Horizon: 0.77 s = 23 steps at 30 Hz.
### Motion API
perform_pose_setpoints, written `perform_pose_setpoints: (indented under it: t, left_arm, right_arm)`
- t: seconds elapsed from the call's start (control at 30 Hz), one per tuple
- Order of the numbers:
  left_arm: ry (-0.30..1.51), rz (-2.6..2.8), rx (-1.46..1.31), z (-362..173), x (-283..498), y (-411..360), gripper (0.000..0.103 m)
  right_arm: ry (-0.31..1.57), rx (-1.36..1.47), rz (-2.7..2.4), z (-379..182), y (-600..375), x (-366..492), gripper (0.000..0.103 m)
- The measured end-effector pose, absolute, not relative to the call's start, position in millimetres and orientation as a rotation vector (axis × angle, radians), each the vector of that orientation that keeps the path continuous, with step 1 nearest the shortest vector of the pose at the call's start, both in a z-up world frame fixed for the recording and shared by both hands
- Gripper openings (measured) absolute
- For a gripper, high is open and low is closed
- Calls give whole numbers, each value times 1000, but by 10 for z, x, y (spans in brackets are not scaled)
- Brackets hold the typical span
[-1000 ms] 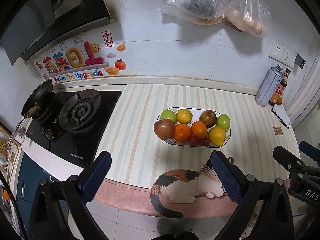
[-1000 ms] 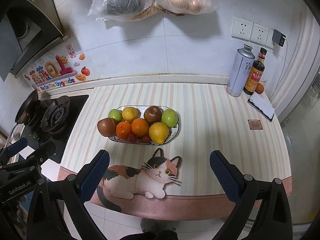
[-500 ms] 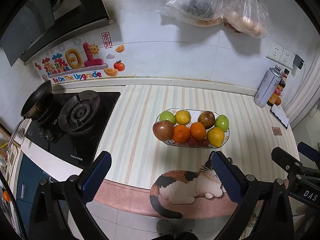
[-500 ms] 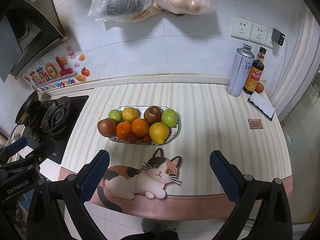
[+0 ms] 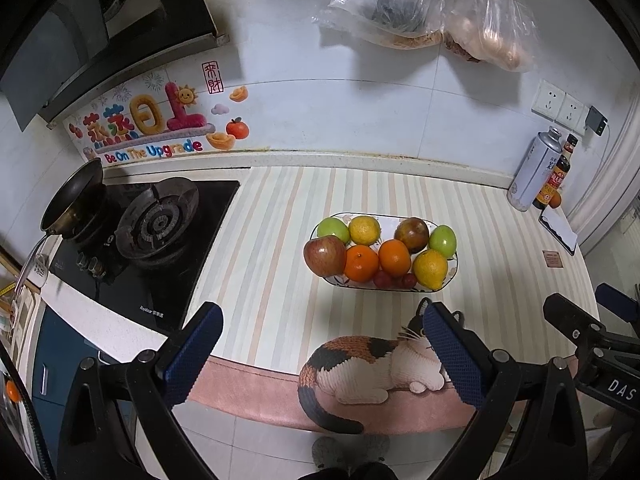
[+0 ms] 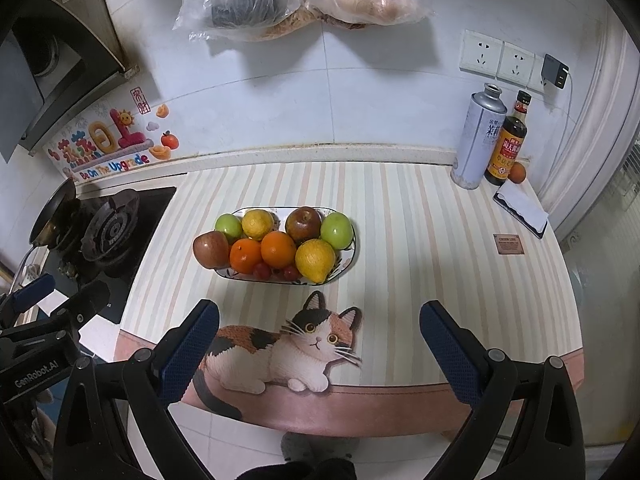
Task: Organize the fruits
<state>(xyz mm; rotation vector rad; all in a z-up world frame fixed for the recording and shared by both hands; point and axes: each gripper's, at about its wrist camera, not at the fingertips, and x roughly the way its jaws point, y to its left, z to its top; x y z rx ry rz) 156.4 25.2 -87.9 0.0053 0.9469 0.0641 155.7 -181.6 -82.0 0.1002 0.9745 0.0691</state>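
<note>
Both grippers, left (image 5: 322, 330) and right (image 6: 320, 330), seemingly unmoved, fingers spread empty before the fruit plate (image 6: 347, 265).

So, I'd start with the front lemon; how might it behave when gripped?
The lemon looks rounded and firm, so it would probably roll if nudged. It rests against an orange at the dish's edge, so lifting may shift its neighbours.
</note>
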Motion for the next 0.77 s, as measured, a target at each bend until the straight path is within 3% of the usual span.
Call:
perform_pose_setpoints:
  t: [0.77]
  left_arm:
    - [926,69,10,-825,1494,258,103]
  right_arm:
    - [970,104,73,-778,-1867,1505,102]
